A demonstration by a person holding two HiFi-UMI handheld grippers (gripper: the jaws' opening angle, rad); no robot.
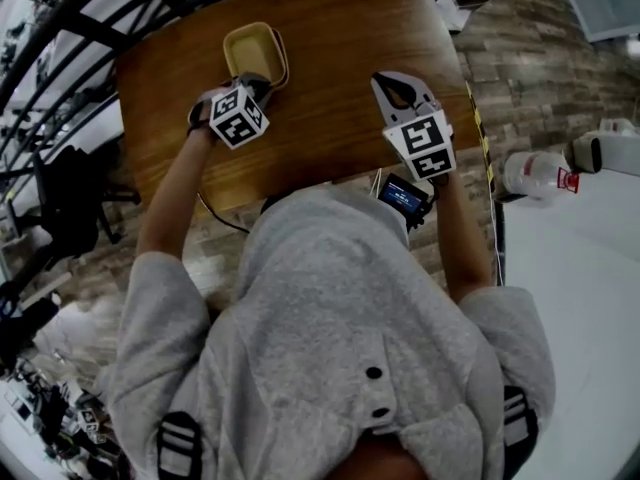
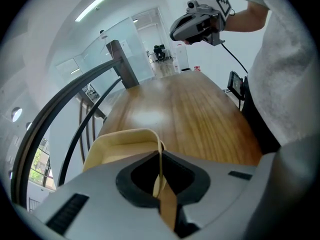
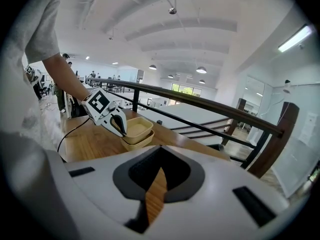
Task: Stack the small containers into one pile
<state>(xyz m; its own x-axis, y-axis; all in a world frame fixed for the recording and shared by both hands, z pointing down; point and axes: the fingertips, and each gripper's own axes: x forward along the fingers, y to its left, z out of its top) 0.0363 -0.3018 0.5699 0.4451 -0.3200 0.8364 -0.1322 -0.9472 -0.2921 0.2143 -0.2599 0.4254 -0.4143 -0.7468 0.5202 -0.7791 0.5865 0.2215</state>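
Two pale yellow small containers point(image 3: 136, 131) sit nested on the wooden table point(image 1: 340, 38), towards its far left; the head view shows the same containers point(image 1: 255, 50). My left gripper point(image 1: 252, 82) is shut on the near rim of the top container point(image 2: 120, 143), whose thin wall runs between the jaws. In the right gripper view the left gripper point(image 3: 119, 125) leans down onto that rim. My right gripper point(image 1: 398, 90) hovers over the table's right part, well apart from the stack. It is shut with nothing in it, and only bare wood shows beyond the right gripper point(image 3: 156, 183).
A dark railing point(image 3: 210, 111) runs past the table's far edge. A white bottle point(image 1: 538, 174) lies on a white surface beyond the table's right edge. A small device with a lit screen point(image 1: 404, 197) and a cable hang at the near edge by the person's torso.
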